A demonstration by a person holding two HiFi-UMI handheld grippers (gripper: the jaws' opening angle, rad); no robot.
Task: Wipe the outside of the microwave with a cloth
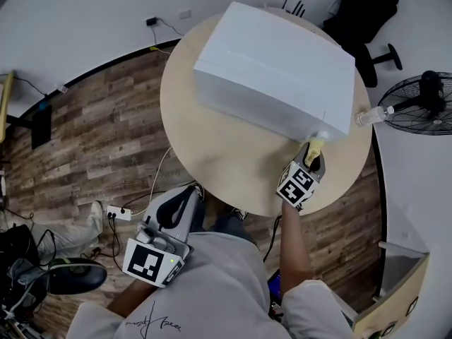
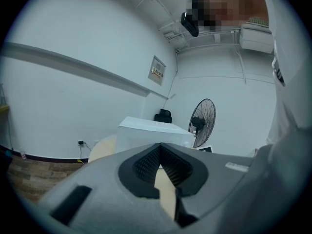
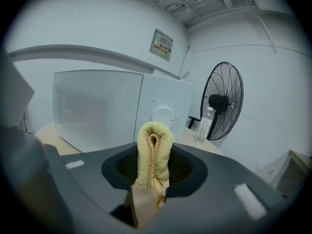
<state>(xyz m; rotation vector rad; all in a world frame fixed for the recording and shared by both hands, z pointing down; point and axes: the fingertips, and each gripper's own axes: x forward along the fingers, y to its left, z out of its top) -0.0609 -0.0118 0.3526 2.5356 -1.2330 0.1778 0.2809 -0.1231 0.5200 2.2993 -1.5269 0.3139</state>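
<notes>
The right gripper [image 1: 315, 155] is clenched on a folded yellow cloth [image 3: 154, 147]. Its tip is up close to the lower front corner of the microwave [image 1: 275, 69], at the dial end. I can't say whether it touches. The microwave sits on the round table [image 1: 212, 154]. The left gripper [image 1: 185, 202] hangs by the person's waist, jaws closed on nothing. The cloth looks like soft, light terry that will give under pressure — pinched at the fold, with a wad standing proud of the jaws, seems the right hold. The white casing looks smooth and hard, so the cloth should slide easily.
</notes>
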